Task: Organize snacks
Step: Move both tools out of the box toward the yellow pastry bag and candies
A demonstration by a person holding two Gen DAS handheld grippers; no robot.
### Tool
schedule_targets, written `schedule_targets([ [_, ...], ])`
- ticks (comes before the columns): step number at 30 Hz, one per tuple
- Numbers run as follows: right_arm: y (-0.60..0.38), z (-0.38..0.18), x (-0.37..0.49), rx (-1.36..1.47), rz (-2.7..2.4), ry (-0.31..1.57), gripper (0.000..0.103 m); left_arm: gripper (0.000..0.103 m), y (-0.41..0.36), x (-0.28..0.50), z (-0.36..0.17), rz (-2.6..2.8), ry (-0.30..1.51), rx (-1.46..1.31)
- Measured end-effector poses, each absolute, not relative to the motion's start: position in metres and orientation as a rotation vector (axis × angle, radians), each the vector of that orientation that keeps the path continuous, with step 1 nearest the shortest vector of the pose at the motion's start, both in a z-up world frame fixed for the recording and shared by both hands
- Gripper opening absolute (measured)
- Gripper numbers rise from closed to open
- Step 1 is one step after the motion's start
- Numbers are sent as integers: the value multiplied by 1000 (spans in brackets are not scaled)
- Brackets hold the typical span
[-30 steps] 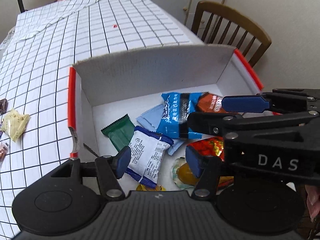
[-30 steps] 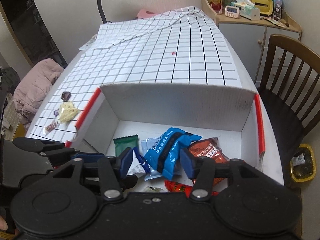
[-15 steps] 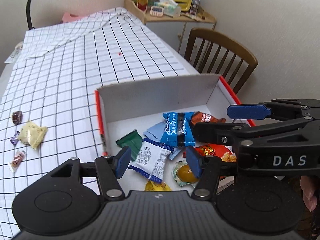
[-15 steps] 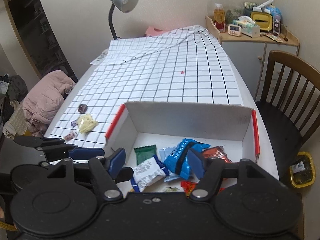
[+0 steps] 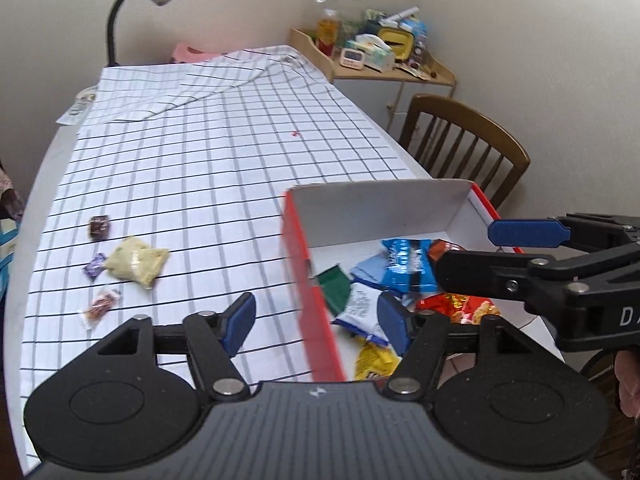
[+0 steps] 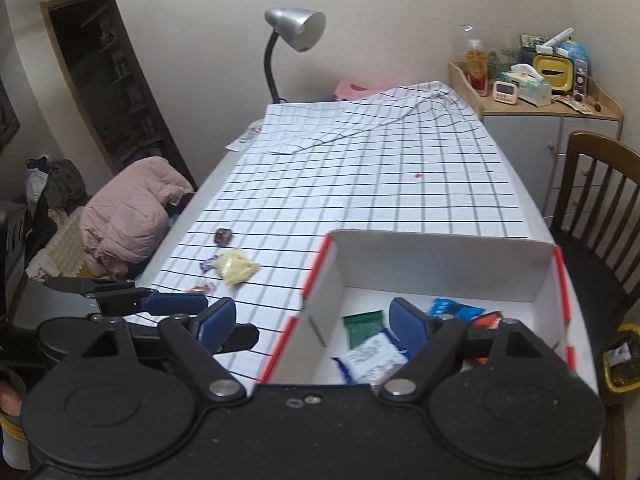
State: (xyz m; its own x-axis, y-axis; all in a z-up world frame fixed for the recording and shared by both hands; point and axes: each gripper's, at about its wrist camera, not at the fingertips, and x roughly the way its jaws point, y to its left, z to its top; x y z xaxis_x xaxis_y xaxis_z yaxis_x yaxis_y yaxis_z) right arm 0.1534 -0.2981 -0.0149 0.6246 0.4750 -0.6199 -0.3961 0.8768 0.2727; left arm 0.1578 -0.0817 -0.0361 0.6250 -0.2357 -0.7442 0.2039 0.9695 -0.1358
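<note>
Big white box (image 5: 376, 212) with red edges sits on the table (image 5: 208, 184), packets piled inside. Four loose snacks lie at nine o'clock of it; the yellow pouch (image 5: 136, 266) looks light, soft, crinkly, best pinched at a sealed edge. Left gripper (image 5: 316, 322) and right gripper (image 6: 308, 322) have just been opening, fingers empty. Only the right view shows the doorway (image 6: 104, 80).

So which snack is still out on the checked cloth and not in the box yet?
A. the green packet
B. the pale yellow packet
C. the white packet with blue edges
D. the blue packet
B: the pale yellow packet lies on the checked cloth left of the box, while the green packet, the blue packet and the white packet with blue edges lie inside the box.
</note>
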Motion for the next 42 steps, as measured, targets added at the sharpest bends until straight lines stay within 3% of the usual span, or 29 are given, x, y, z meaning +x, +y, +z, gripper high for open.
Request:
schedule_targets([
  [4,-280,-13,149,127,514,736,87,70,-59,149,-32,-229,839,-51],
  [7,-265,-13,146,125,515,723,96,73,-43,144,-30,-216,823,-61],
  [26,-162,-30,167,60,571,735,103,97,74,154,-54,-137,812,-136],
  [42,-90,-71,233,-161,609,727,103,97,128,203,-100,-7,823,-89],
])
